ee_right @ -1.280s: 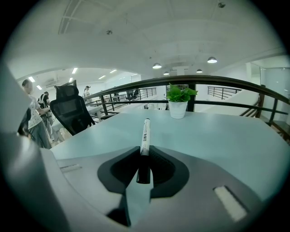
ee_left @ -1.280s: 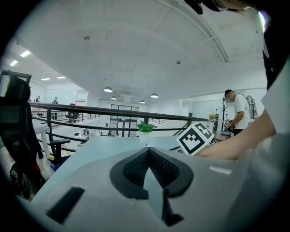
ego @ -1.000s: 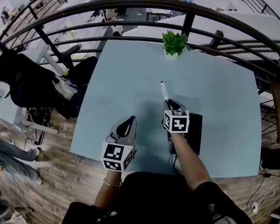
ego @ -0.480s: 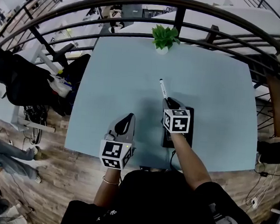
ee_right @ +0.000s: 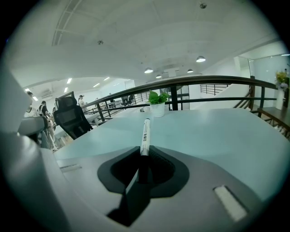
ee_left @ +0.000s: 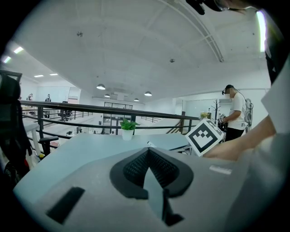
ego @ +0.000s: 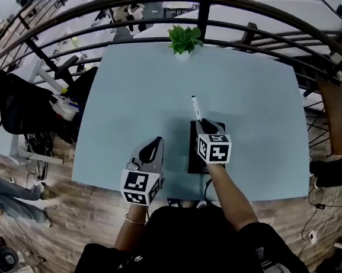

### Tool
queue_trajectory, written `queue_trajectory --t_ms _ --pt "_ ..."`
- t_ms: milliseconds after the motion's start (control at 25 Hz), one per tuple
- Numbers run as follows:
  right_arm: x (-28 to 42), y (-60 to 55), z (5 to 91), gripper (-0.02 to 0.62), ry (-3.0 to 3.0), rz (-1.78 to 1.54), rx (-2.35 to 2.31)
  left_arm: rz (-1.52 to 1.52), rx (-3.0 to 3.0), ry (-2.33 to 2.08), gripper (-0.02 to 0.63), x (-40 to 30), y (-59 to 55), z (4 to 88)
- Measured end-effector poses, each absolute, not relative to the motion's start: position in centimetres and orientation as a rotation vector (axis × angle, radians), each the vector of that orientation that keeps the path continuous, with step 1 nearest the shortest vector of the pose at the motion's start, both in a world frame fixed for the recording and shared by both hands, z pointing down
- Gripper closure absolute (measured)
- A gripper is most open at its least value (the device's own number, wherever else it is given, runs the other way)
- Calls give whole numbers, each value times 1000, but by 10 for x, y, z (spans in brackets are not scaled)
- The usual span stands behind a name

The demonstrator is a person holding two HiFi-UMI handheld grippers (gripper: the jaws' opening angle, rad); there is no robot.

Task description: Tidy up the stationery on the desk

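R gripper (ego: pixel 205 127): my jaws clamped on marker (ego: pixel 195 108), its white end twd plant (ego: pixel 183 40). L gripper (ego: pixel 156 146): my jaws pressed together, nothing btwn. Beneath R gripper: black case (ego: pixel 193 160) on desk (ego: pixel 133 88).

So camera-wise: the head cam sits high above the desk (ego: pixel 133 88) and looks almost straight down, so you get the whole top, with both grippers low in the frame. The cam on the left gripper (ego: pixel 158 143) rides low, right behind its jaws, and looks nearly level across the desk toward the potted plant (ee_left: pixel 127 128) and the railing (ee_left: pixel 90 108) at the far edge. The marker cube (ee_left: pixel 205 137) of the right gripper (ego: pixel 204 126) pokes in at the right. The right gripper cam is just as low and close, faces the same way, and has the pen (ee_right: pixel 145 133) running up the middle. All three share the desk top, plant and railing.
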State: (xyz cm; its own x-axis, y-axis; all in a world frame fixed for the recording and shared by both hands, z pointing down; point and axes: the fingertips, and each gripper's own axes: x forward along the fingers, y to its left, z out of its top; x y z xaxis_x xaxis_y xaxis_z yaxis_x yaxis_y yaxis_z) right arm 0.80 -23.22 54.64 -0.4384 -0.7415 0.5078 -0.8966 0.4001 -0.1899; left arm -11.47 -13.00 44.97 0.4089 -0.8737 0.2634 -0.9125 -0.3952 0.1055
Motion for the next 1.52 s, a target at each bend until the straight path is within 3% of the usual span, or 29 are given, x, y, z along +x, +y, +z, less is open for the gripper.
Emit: queue_trajectory --t_ms 1520 --pt "124 -200 541 529 -2247 751 1644 285 2537 -1345 614 -15 -139 459"
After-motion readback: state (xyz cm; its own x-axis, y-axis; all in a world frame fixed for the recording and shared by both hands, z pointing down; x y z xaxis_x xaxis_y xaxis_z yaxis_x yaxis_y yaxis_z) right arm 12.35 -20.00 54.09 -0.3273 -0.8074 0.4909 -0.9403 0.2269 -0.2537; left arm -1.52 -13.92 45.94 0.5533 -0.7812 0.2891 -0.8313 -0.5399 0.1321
